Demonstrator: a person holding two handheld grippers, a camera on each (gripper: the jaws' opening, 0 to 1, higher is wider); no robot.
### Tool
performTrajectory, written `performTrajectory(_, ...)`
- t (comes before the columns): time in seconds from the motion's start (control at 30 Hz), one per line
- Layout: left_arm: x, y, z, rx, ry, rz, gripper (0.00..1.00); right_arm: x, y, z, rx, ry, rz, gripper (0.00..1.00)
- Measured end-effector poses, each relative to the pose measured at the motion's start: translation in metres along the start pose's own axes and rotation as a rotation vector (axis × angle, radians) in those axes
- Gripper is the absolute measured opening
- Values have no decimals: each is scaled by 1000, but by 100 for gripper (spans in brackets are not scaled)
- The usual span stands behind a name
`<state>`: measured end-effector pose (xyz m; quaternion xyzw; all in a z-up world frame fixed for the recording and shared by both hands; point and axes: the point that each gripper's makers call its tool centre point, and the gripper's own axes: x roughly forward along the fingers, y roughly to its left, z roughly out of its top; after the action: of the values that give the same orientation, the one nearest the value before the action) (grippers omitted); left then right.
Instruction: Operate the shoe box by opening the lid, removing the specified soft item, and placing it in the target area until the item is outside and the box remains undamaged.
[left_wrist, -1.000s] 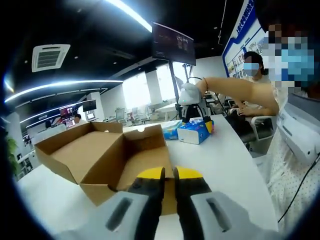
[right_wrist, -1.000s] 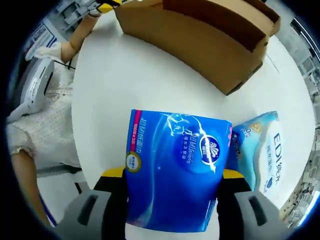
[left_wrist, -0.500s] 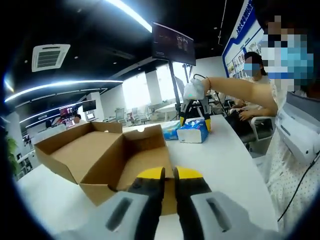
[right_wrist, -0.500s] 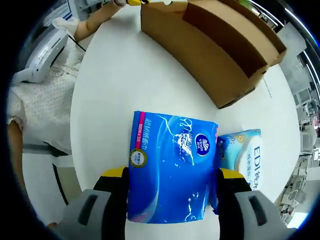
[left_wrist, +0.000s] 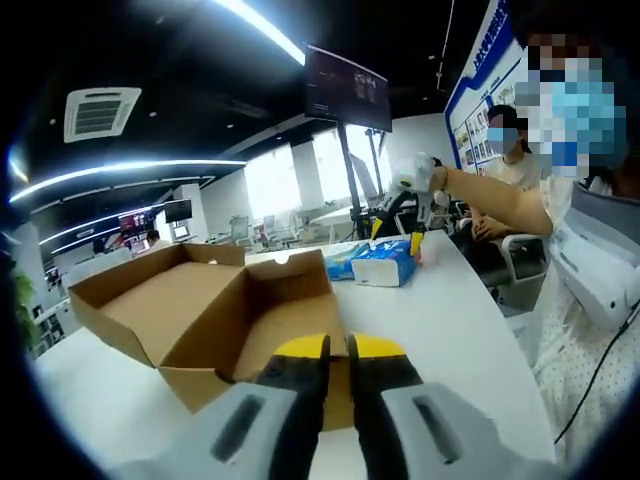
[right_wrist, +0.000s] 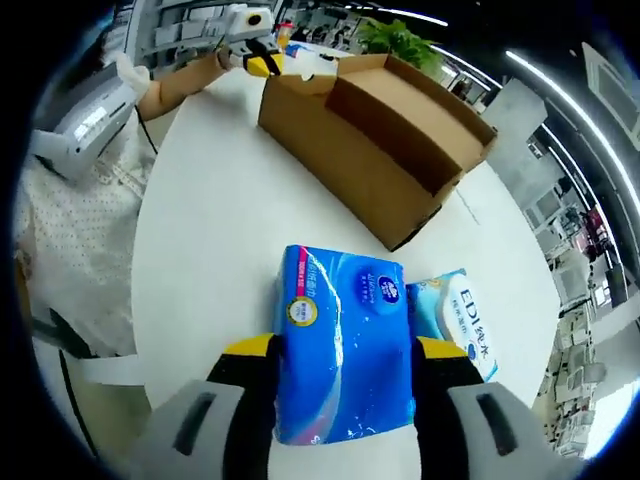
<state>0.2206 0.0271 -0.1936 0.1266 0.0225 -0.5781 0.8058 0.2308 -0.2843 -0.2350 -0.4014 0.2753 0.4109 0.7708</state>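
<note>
In the left gripper view, my left gripper (left_wrist: 338, 375) rests jaws pressed together at the near wall of the open brown cardboard shoe box (left_wrist: 200, 315); the blue plastic tissue pack (left_wrist: 385, 262) lies far right on the white table (left_wrist: 450, 330). In the right gripper view, my right gripper (right_wrist: 343, 375) stands spread astride that pack (right_wrist: 345, 350), beside a pale-blue wipes pack (right_wrist: 455, 315). I judge it light, soft, slippery film; grip across its sides.

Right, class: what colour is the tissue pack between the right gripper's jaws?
Bright blue, with a pink edge strip: the tissue pack shows best in the right gripper view.
</note>
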Motion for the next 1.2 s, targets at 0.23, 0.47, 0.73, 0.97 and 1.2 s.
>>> performTrajectory(0.23, 1, 0, 0, 8, 3, 3, 8, -9, 8, 0, 51, -110, -153, 32)
performTrajectory(0.47, 1, -2, -1, 18, 7, 7, 8, -30, 7, -3, 194, -318, -380, 23)
performTrajectory(0.73, 1, -2, -1, 8, 4, 4, 8, -32, 21, -20, 353, -425, -464, 25)
performTrajectory(0.97, 1, -2, 0, -1, 1, 0, 8, -27, 21, -27, 336, -413, -538, 18)
performTrajectory(1.2, 0, -1, 0, -3, 0, 0, 8, -28, 19, -28, 379, -466, -524, 16)
